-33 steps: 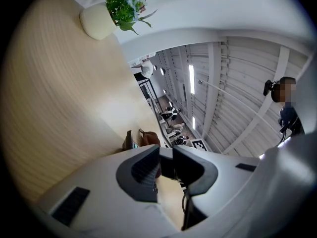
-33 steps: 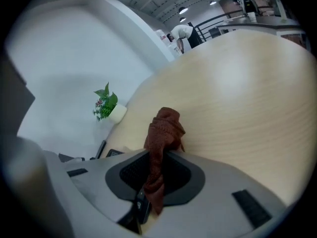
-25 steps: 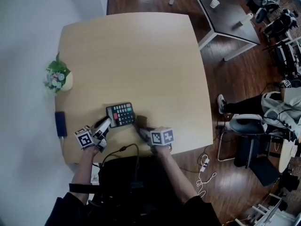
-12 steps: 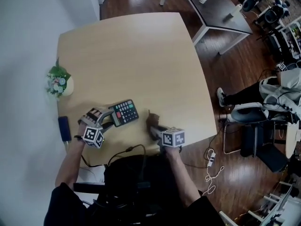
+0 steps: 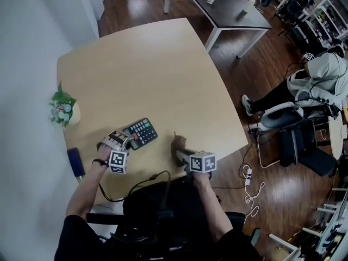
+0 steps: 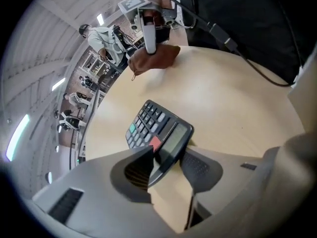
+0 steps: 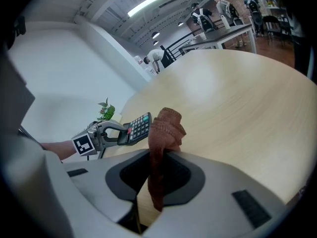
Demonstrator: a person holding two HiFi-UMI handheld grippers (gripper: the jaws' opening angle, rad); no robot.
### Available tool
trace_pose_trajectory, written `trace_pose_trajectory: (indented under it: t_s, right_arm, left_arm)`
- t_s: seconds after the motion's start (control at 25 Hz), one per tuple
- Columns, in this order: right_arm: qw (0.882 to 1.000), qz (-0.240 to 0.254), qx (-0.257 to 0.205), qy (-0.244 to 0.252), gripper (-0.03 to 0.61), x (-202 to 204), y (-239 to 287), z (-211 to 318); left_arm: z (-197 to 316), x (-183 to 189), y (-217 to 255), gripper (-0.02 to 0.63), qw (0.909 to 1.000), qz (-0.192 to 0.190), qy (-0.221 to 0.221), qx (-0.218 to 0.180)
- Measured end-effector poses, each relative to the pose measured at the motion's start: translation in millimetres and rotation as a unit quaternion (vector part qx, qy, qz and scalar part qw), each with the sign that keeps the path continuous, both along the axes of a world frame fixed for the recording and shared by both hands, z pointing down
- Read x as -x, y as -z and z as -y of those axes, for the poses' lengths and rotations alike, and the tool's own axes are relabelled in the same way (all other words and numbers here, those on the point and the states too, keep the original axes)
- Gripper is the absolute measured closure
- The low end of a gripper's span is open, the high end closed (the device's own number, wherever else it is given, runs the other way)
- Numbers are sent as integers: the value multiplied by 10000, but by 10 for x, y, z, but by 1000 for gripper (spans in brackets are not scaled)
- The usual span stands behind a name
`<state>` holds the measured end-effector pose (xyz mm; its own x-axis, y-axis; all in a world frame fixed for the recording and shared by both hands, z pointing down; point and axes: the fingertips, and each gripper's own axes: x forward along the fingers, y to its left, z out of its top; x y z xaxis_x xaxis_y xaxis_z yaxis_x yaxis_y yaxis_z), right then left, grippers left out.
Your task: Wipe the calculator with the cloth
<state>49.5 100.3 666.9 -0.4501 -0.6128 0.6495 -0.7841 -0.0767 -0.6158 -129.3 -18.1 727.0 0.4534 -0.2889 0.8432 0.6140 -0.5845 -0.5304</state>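
Observation:
A black calculator (image 5: 140, 132) lies tilted near the table's front edge, one end raised. Its display end (image 6: 163, 143) sits between the jaws of my left gripper (image 5: 126, 140), which are closing on it, pads against it. My right gripper (image 5: 178, 148) is to the right of the calculator, apart from it, shut on a crumpled brown cloth (image 5: 178, 142). In the right gripper view the cloth (image 7: 166, 128) bunches above the jaws and a strip hangs between them. Beyond it I see the calculator (image 7: 140, 127) in the left gripper (image 7: 116, 133). The left gripper view shows the cloth (image 6: 151, 58) under the right gripper (image 6: 148, 38).
The light wood table (image 5: 147, 75) carries a small potted plant (image 5: 64, 110) at its left edge and a dark flat object (image 5: 75, 162) at the front left corner. A black cable (image 5: 147, 177) crosses the front edge. A dark table (image 5: 228, 10) and a seated person (image 5: 321, 75) are beyond.
The right gripper, cloth in it, has drawn away from the calculator to the right and lifted a little. The left gripper has shifted its hold at the calculator's near end.

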Motion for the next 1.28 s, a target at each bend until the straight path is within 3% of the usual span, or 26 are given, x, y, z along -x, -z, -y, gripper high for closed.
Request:
trace_pose_trajectory:
  t_s: [0.08, 0.16, 0.2, 0.24, 0.28, 0.32, 0.36, 0.4, 0.44, 0.48, 0.52, 0.56, 0.6, 0.64, 0.68, 0.72, 0.8, 0.88, 0.96, 1.08, 1.28]
  right_arm:
    - [9999, -33, -38, -117, 514, -37, 33, -30]
    - [9997, -53, -65, -235, 514, -79, 69, -75]
    - [9995, -68, -83, -287, 514, -102, 92, -98]
    - [9993, -86, -112, -334, 514, -130, 121, -113]
    - [9991, -102, -157, -375, 514, -165, 155, -119]
    - [9989, -113, -218, -403, 514, -203, 191, -117]
    - [9987, -116, -295, -411, 514, -242, 229, -108]
    - [9984, -98, -391, -387, 514, -275, 269, -87]
    - [9982, -48, -512, -324, 514, -296, 316, -50]
    - [9976, 40, -659, -213, 514, -298, 377, 4]
    - [9964, 160, -831, -50, 514, -279, 463, 75]
    - [9941, 306, -1028, 166, 514, -236, 590, 163]
    - [9900, 468, -1257, 431, 514, -170, 770, 266]
    - [9835, 631, -1528, 737, 514, -83, 1012, 381]
    - [9737, 792, -1844, 1076, 514, 23, 1311, 501]
    - [9607, 944, -2183, 1433, 514, 147, 1648, 616]
    - [9301, 1117, -2756, 2153, 514, 410, 2291, 805]
    - [9089, 953, -2956, 2782, 514, 611, 2678, 938]
    - [9002, 480, -2842, 3263, 514, 682, 2756, 1019]
    - [8928, -99, -2738, 3577, 511, 533, 2689, 1031]
    - [8936, -249, -2844, 3464, 509, -16, 2625, 949]
  left_arm:
    - [-15, -106, 105, 467, 9992, -346, 148, 92]
    - [-49, -233, 325, 513, 9908, -970, 640, 694]
    - [-22, -284, 466, 531, 9779, -1370, 1068, 1167]
    - [50, -320, 615, 543, 9549, -1816, 1596, 1721]
    - [164, -336, 762, 552, 9188, -2306, 2187, 2340]
    - [303, -330, 905, 562, 8655, -2846, 2792, 3033]
    - [441, -307, 1050, 566, 7917, -3420, 3340, 3803]
    - [554, -275, 1205, 568, 7004, -3966, 3746, 4602]
    - [628, -238, 1364, 569, 6019, -4427, 3938, 5354]
    - [654, -201, 1516, 569, 5080, -4778, 3906, 6009]
    - [633, -169, 1655, 571, 4264, -5023, 3699, 6551]
    - [576, -146, 1787, 569, 3631, -5177, 3410, 6956]
    - [500, -133, 1915, 571, 3227, -5270, 3137, 7209]
    - [420, -133, 2043, 571, 3037, -5324, 2929, 7338]
    - [341, -144, 2170, 570, 2996, -5354, 2776, 7392]
    - [268, -161, 2289, 569, 3044, -5373, 2661, 7402]
    - [157, -175, 2430, 569, 3310, -5417, 2545, 7295]
    - [51, -219, 2506, 569, 3599, -5461, 2495, 7141]
    - [-115, -379, 2684, 566, 3697, -5469, 2346, 7136]
    - [-301, -614, 2874, 552, 3757, -5502, 2272, 7103]
    - [-521, -873, 2955, 549, 3671, -5692, 2186, 7024]
